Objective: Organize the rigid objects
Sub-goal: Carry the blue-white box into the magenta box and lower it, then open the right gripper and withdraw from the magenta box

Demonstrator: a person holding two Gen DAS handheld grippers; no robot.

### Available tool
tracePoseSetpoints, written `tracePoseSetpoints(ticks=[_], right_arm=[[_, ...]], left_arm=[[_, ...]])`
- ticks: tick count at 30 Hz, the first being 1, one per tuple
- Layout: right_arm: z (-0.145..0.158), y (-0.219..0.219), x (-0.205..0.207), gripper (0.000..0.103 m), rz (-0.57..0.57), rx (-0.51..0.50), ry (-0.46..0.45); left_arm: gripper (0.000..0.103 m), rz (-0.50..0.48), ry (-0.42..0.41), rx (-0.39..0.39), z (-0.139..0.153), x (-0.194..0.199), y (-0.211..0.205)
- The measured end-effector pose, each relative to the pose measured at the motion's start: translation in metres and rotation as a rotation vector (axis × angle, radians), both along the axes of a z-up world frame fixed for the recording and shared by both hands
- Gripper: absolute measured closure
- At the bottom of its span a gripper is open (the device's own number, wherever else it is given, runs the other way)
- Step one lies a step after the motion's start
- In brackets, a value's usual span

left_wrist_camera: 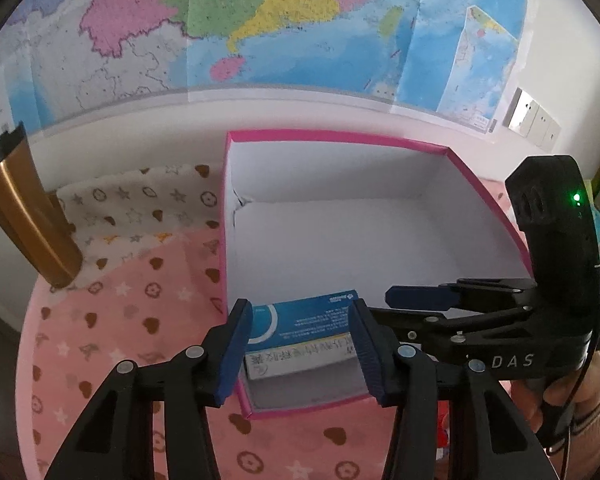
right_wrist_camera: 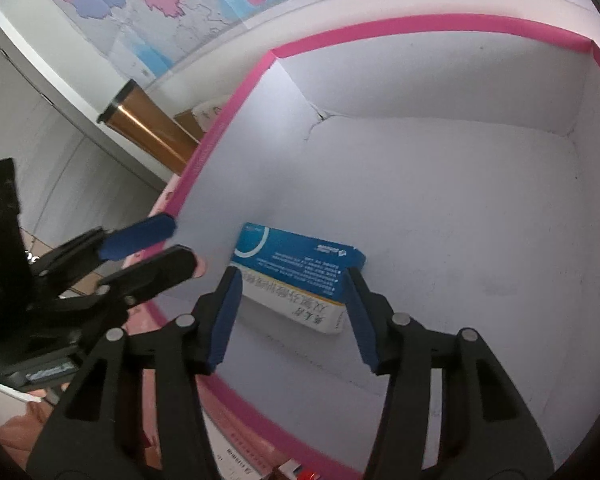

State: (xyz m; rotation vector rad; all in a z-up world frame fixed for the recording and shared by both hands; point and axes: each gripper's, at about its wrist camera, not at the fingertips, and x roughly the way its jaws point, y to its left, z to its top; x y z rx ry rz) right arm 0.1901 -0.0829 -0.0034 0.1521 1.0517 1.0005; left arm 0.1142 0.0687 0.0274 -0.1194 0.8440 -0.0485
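A small blue and white medicine carton [left_wrist_camera: 308, 318] [right_wrist_camera: 296, 258] lies in the near left corner of an open pink-rimmed cardboard box [left_wrist_camera: 340, 136] [right_wrist_camera: 420, 26] whose inside is white. My left gripper [left_wrist_camera: 301, 306] hovers over that corner, open, with the carton framed below its blue pads. Seen from the right wrist, the left gripper [right_wrist_camera: 184, 242] sits at the box's left rim, clear of the carton. My right gripper [right_wrist_camera: 293, 276] is also open, with the carton showing past its fingertips. From the left wrist, the right gripper [left_wrist_camera: 378, 304] ends just right of the carton.
A gold-brown tumbler [left_wrist_camera: 24, 208] [right_wrist_camera: 152, 128] stands left of the pink box on a pink cloth [left_wrist_camera: 120, 320] printed with hearts and stars. A map [left_wrist_camera: 260, 20] covers the wall behind, with wall sockets [left_wrist_camera: 536, 120] at the right. A hand [left_wrist_camera: 560, 396] grips the right gripper's handle.
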Motion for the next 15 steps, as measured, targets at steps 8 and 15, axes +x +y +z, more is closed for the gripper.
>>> tracePoseSetpoints(ticks=[8,15], right_arm=[[0.036,-0.045,-0.042,0.047,-0.009,0.068,-0.199],[0.042,-0.085,-0.081,0.043,-0.01,0.103,-0.254]], left_arm=[[0.041,-0.02,-0.176,0.006,0.017,-0.044,0.0],[0.04,-0.094,-0.199,-0.051,0.014,-0.083,-0.011]])
